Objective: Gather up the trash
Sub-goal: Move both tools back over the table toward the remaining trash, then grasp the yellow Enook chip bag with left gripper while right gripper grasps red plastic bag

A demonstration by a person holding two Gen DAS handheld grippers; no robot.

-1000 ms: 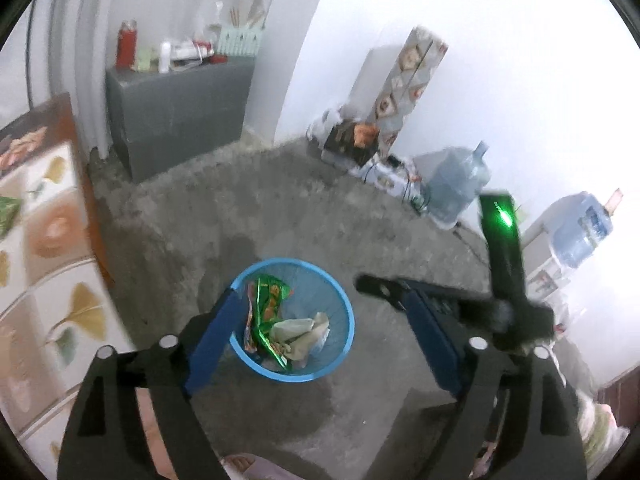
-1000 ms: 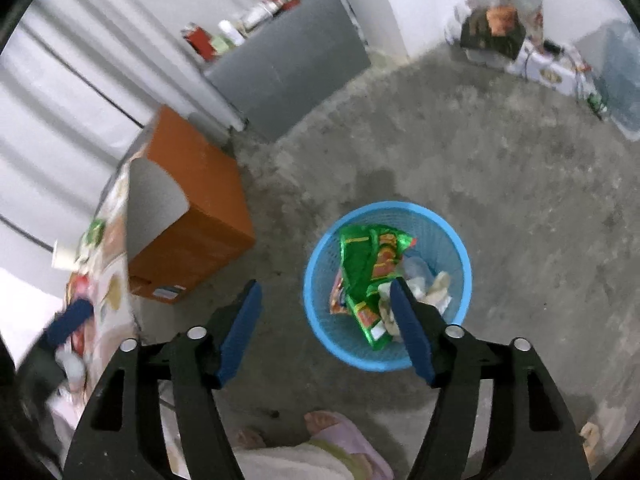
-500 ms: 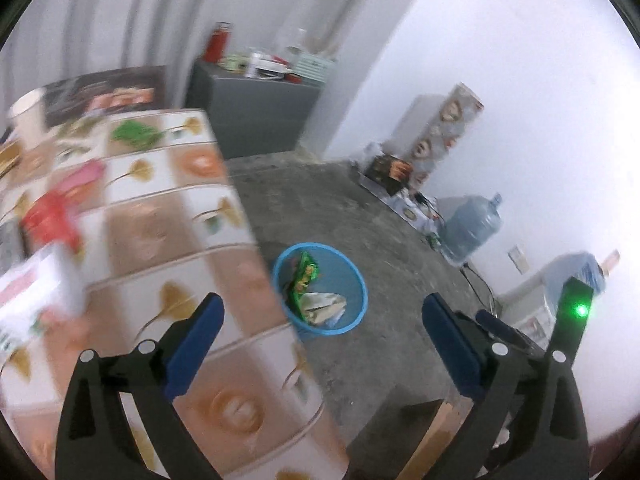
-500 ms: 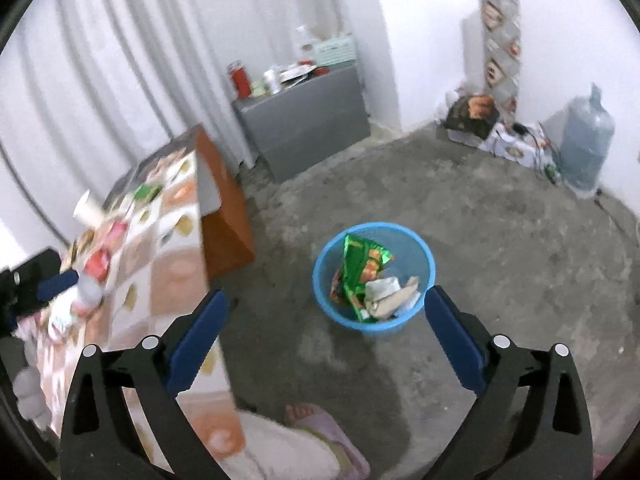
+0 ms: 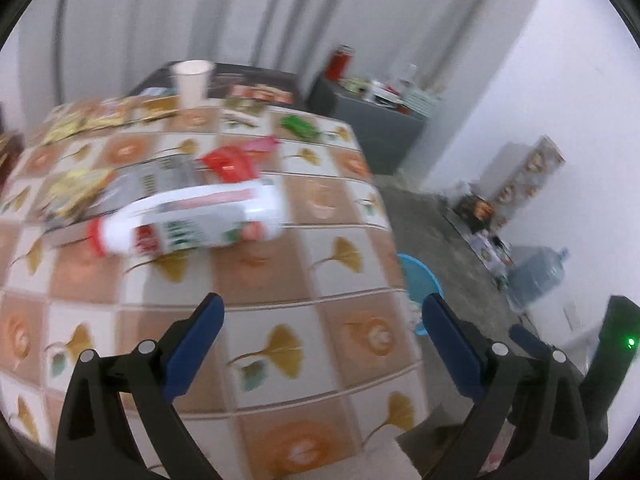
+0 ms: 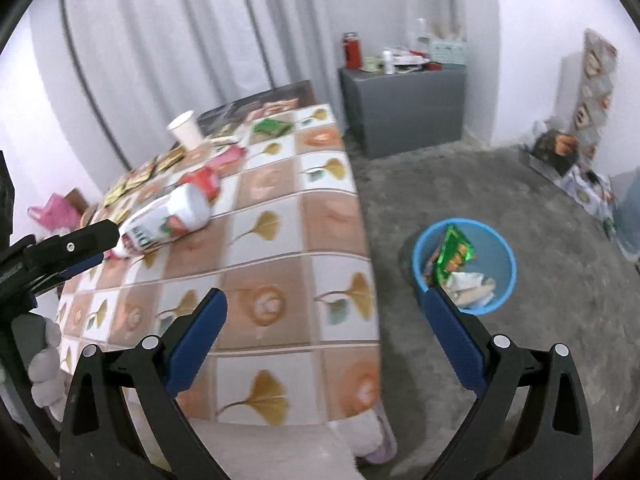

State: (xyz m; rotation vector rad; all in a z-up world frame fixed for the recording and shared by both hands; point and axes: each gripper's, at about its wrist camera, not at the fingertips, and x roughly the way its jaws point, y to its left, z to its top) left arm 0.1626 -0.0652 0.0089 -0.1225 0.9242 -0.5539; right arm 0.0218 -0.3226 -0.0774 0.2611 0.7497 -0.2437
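The trash on the worktop [image 5: 280, 280] is a white plastic bottle [image 5: 188, 220] with a red cap, lying on its side, with a red wrapper [image 5: 228, 166] just behind it, a green wrapper [image 5: 298, 126] farther back and yellow packets [image 5: 68, 188] to the left. A second ago both cameras looked straight down into the blue bin [image 6: 464, 266] on the floor; now both have swung up to the worktop. The left claw [image 5: 320, 336] is released, its blue fingers wide apart over the tiled cloth, holding nothing. The right claw [image 6: 324, 332] is released too, empty, above the worktop's near edge. Only the right view shows inside the bin: a green snack bag [image 6: 454, 254] and crumpled paper [image 6: 468, 284] (the left view catches just a bit of blue rim past the worktop's edge). The right view also shows the left claw near the bottle's cap. A white paper cup [image 6: 186, 130] stands at the back. The bottle's label is too blurred to read.
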